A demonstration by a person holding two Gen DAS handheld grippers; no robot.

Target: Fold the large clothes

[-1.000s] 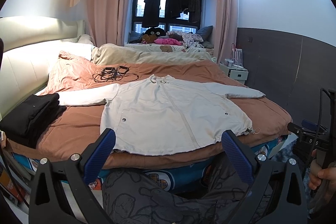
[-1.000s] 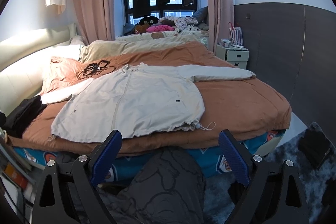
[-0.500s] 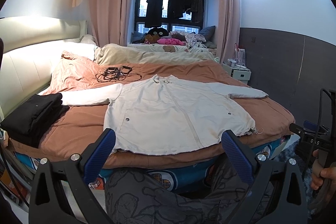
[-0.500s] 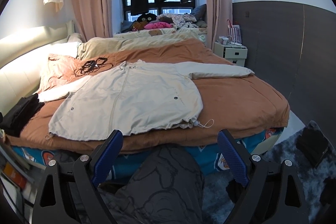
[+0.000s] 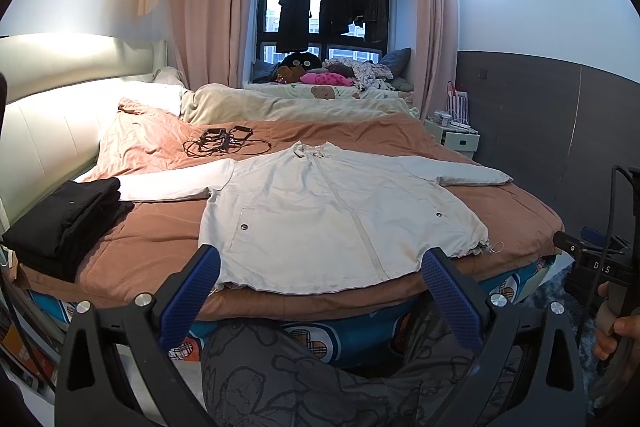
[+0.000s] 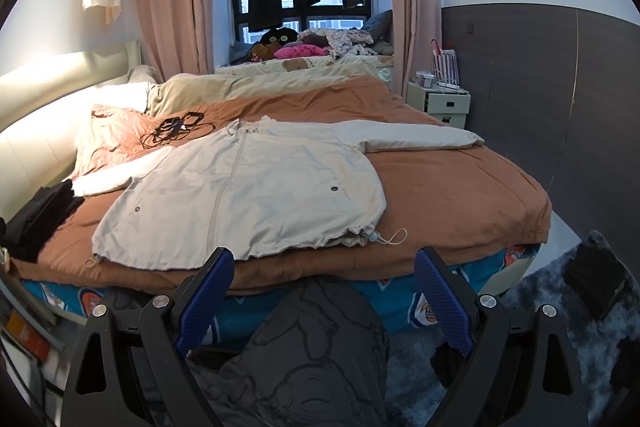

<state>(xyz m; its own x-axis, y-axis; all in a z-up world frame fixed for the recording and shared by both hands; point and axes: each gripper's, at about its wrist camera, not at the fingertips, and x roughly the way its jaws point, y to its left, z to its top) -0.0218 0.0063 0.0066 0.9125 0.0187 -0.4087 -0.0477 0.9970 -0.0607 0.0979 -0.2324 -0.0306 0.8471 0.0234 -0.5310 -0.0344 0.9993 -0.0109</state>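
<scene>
Cream jacket (image 5: pixel 340 211), spread flat on bed (image 5: pixel 520 219): judged light, limp, best pinched at sleeve cuffs; both hand-held grippers (image 5: pixel 320 291) (image 6: pixel 324 291) held open, empty.

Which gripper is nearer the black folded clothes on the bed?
Left. The left gripper hangs off the near bed edge, with the black clothes just to its left. The right gripper sits further right, past the jacket's hem.
</scene>
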